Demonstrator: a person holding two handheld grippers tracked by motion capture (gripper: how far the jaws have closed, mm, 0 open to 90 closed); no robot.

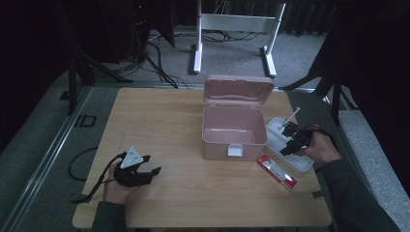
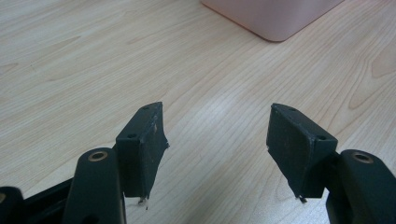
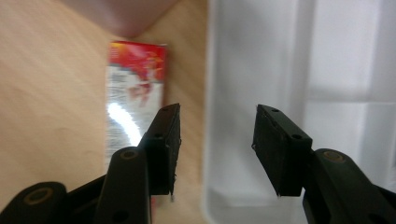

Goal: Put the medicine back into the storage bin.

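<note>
While the left gripper point(image 1: 145, 170) rests on the wooden table point(image 1: 164, 125) with jaws wide apart and empty, the right gripper point(image 3: 217, 144) hangs over the white tray's point(image 3: 261, 56) rim, jaws open, gripping nothing; the red-and-white packet point(image 3: 133, 88) lies just beside that tray, near the open pink box point(image 1: 234, 126).

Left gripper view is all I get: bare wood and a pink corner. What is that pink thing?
Observer: A box on the table, with its lid swung open; the high view shows it whole.
Operator: And where is the other hand?
Observer: At the table's right edge. The right hand-held gripper hangs over a white tray beside the box, with its jaws open.
Operator: Is anything lying near it?
Observer: A red and white packet lies flat on the wood, just left of the tray.
</note>
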